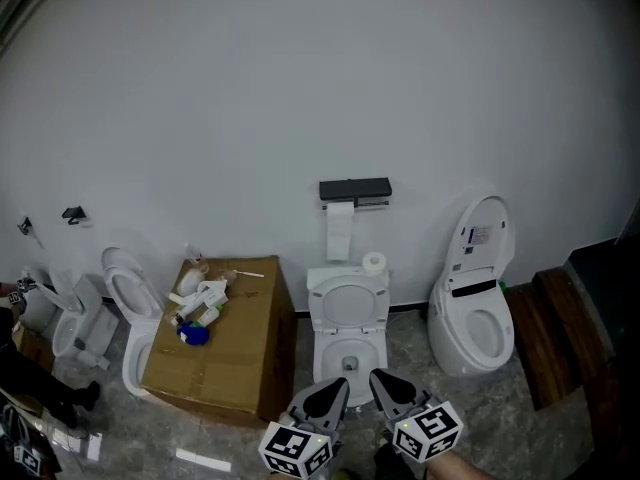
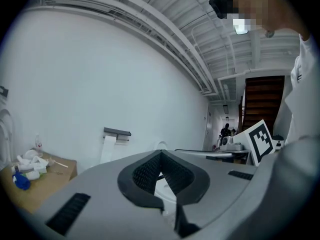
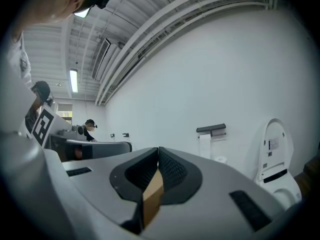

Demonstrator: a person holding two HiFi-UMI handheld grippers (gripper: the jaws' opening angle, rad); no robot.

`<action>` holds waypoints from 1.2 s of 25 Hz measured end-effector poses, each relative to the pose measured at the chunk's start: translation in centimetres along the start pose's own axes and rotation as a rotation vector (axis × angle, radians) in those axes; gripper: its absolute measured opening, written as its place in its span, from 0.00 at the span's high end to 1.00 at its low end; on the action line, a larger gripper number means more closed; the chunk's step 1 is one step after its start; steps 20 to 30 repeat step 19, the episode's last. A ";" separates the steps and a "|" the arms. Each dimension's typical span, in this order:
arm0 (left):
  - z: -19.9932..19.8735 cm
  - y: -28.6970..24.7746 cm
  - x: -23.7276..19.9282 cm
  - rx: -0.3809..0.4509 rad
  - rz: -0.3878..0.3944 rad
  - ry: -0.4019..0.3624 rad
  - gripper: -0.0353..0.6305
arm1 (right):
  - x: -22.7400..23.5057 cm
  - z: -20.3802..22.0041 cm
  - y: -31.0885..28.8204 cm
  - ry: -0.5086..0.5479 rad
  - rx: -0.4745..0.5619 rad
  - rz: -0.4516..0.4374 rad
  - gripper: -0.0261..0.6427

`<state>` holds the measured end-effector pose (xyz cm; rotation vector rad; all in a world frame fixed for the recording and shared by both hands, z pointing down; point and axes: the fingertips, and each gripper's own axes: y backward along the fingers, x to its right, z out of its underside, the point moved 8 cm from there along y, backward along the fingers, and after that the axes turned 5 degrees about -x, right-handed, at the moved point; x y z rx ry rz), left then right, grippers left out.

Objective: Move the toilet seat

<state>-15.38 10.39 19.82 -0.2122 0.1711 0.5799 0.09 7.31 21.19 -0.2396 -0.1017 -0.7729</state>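
The middle toilet [image 1: 347, 320] is white and stands against the wall under a paper holder [image 1: 355, 190]. Its oval seat [image 1: 348, 301] shows behind the open bowl [image 1: 348, 356]; I cannot tell whether seat and lid are both raised. My two grippers hover side by side just in front of the bowl at the bottom of the head view. The left gripper [image 1: 338, 386] [image 2: 160, 154] is shut with nothing between its fingers. The right gripper [image 1: 382, 380] [image 3: 158, 150] is also shut and empty. Neither touches the toilet.
A second toilet [image 1: 478, 308] with its lid up stands to the right, with dark wooden steps [image 1: 560, 338] beyond it. On the left, a cardboard box [image 1: 235, 348] carries bottles and a blue object. A third toilet [image 1: 128, 313] and a person [image 1: 25, 373] are further left.
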 end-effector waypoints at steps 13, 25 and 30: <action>-0.9 0.9 0.1 0.034 -0.013 -0.013 0.94 | -1.4 -0.4 0.5 0.026 -0.006 0.001 0.94; -0.6 0.5 0.4 0.031 -0.013 -0.034 0.94 | -0.9 -0.4 0.6 0.042 -0.005 0.006 0.94; -0.6 0.5 0.4 0.031 -0.013 -0.034 0.94 | -0.9 -0.4 0.6 0.042 -0.005 0.006 0.94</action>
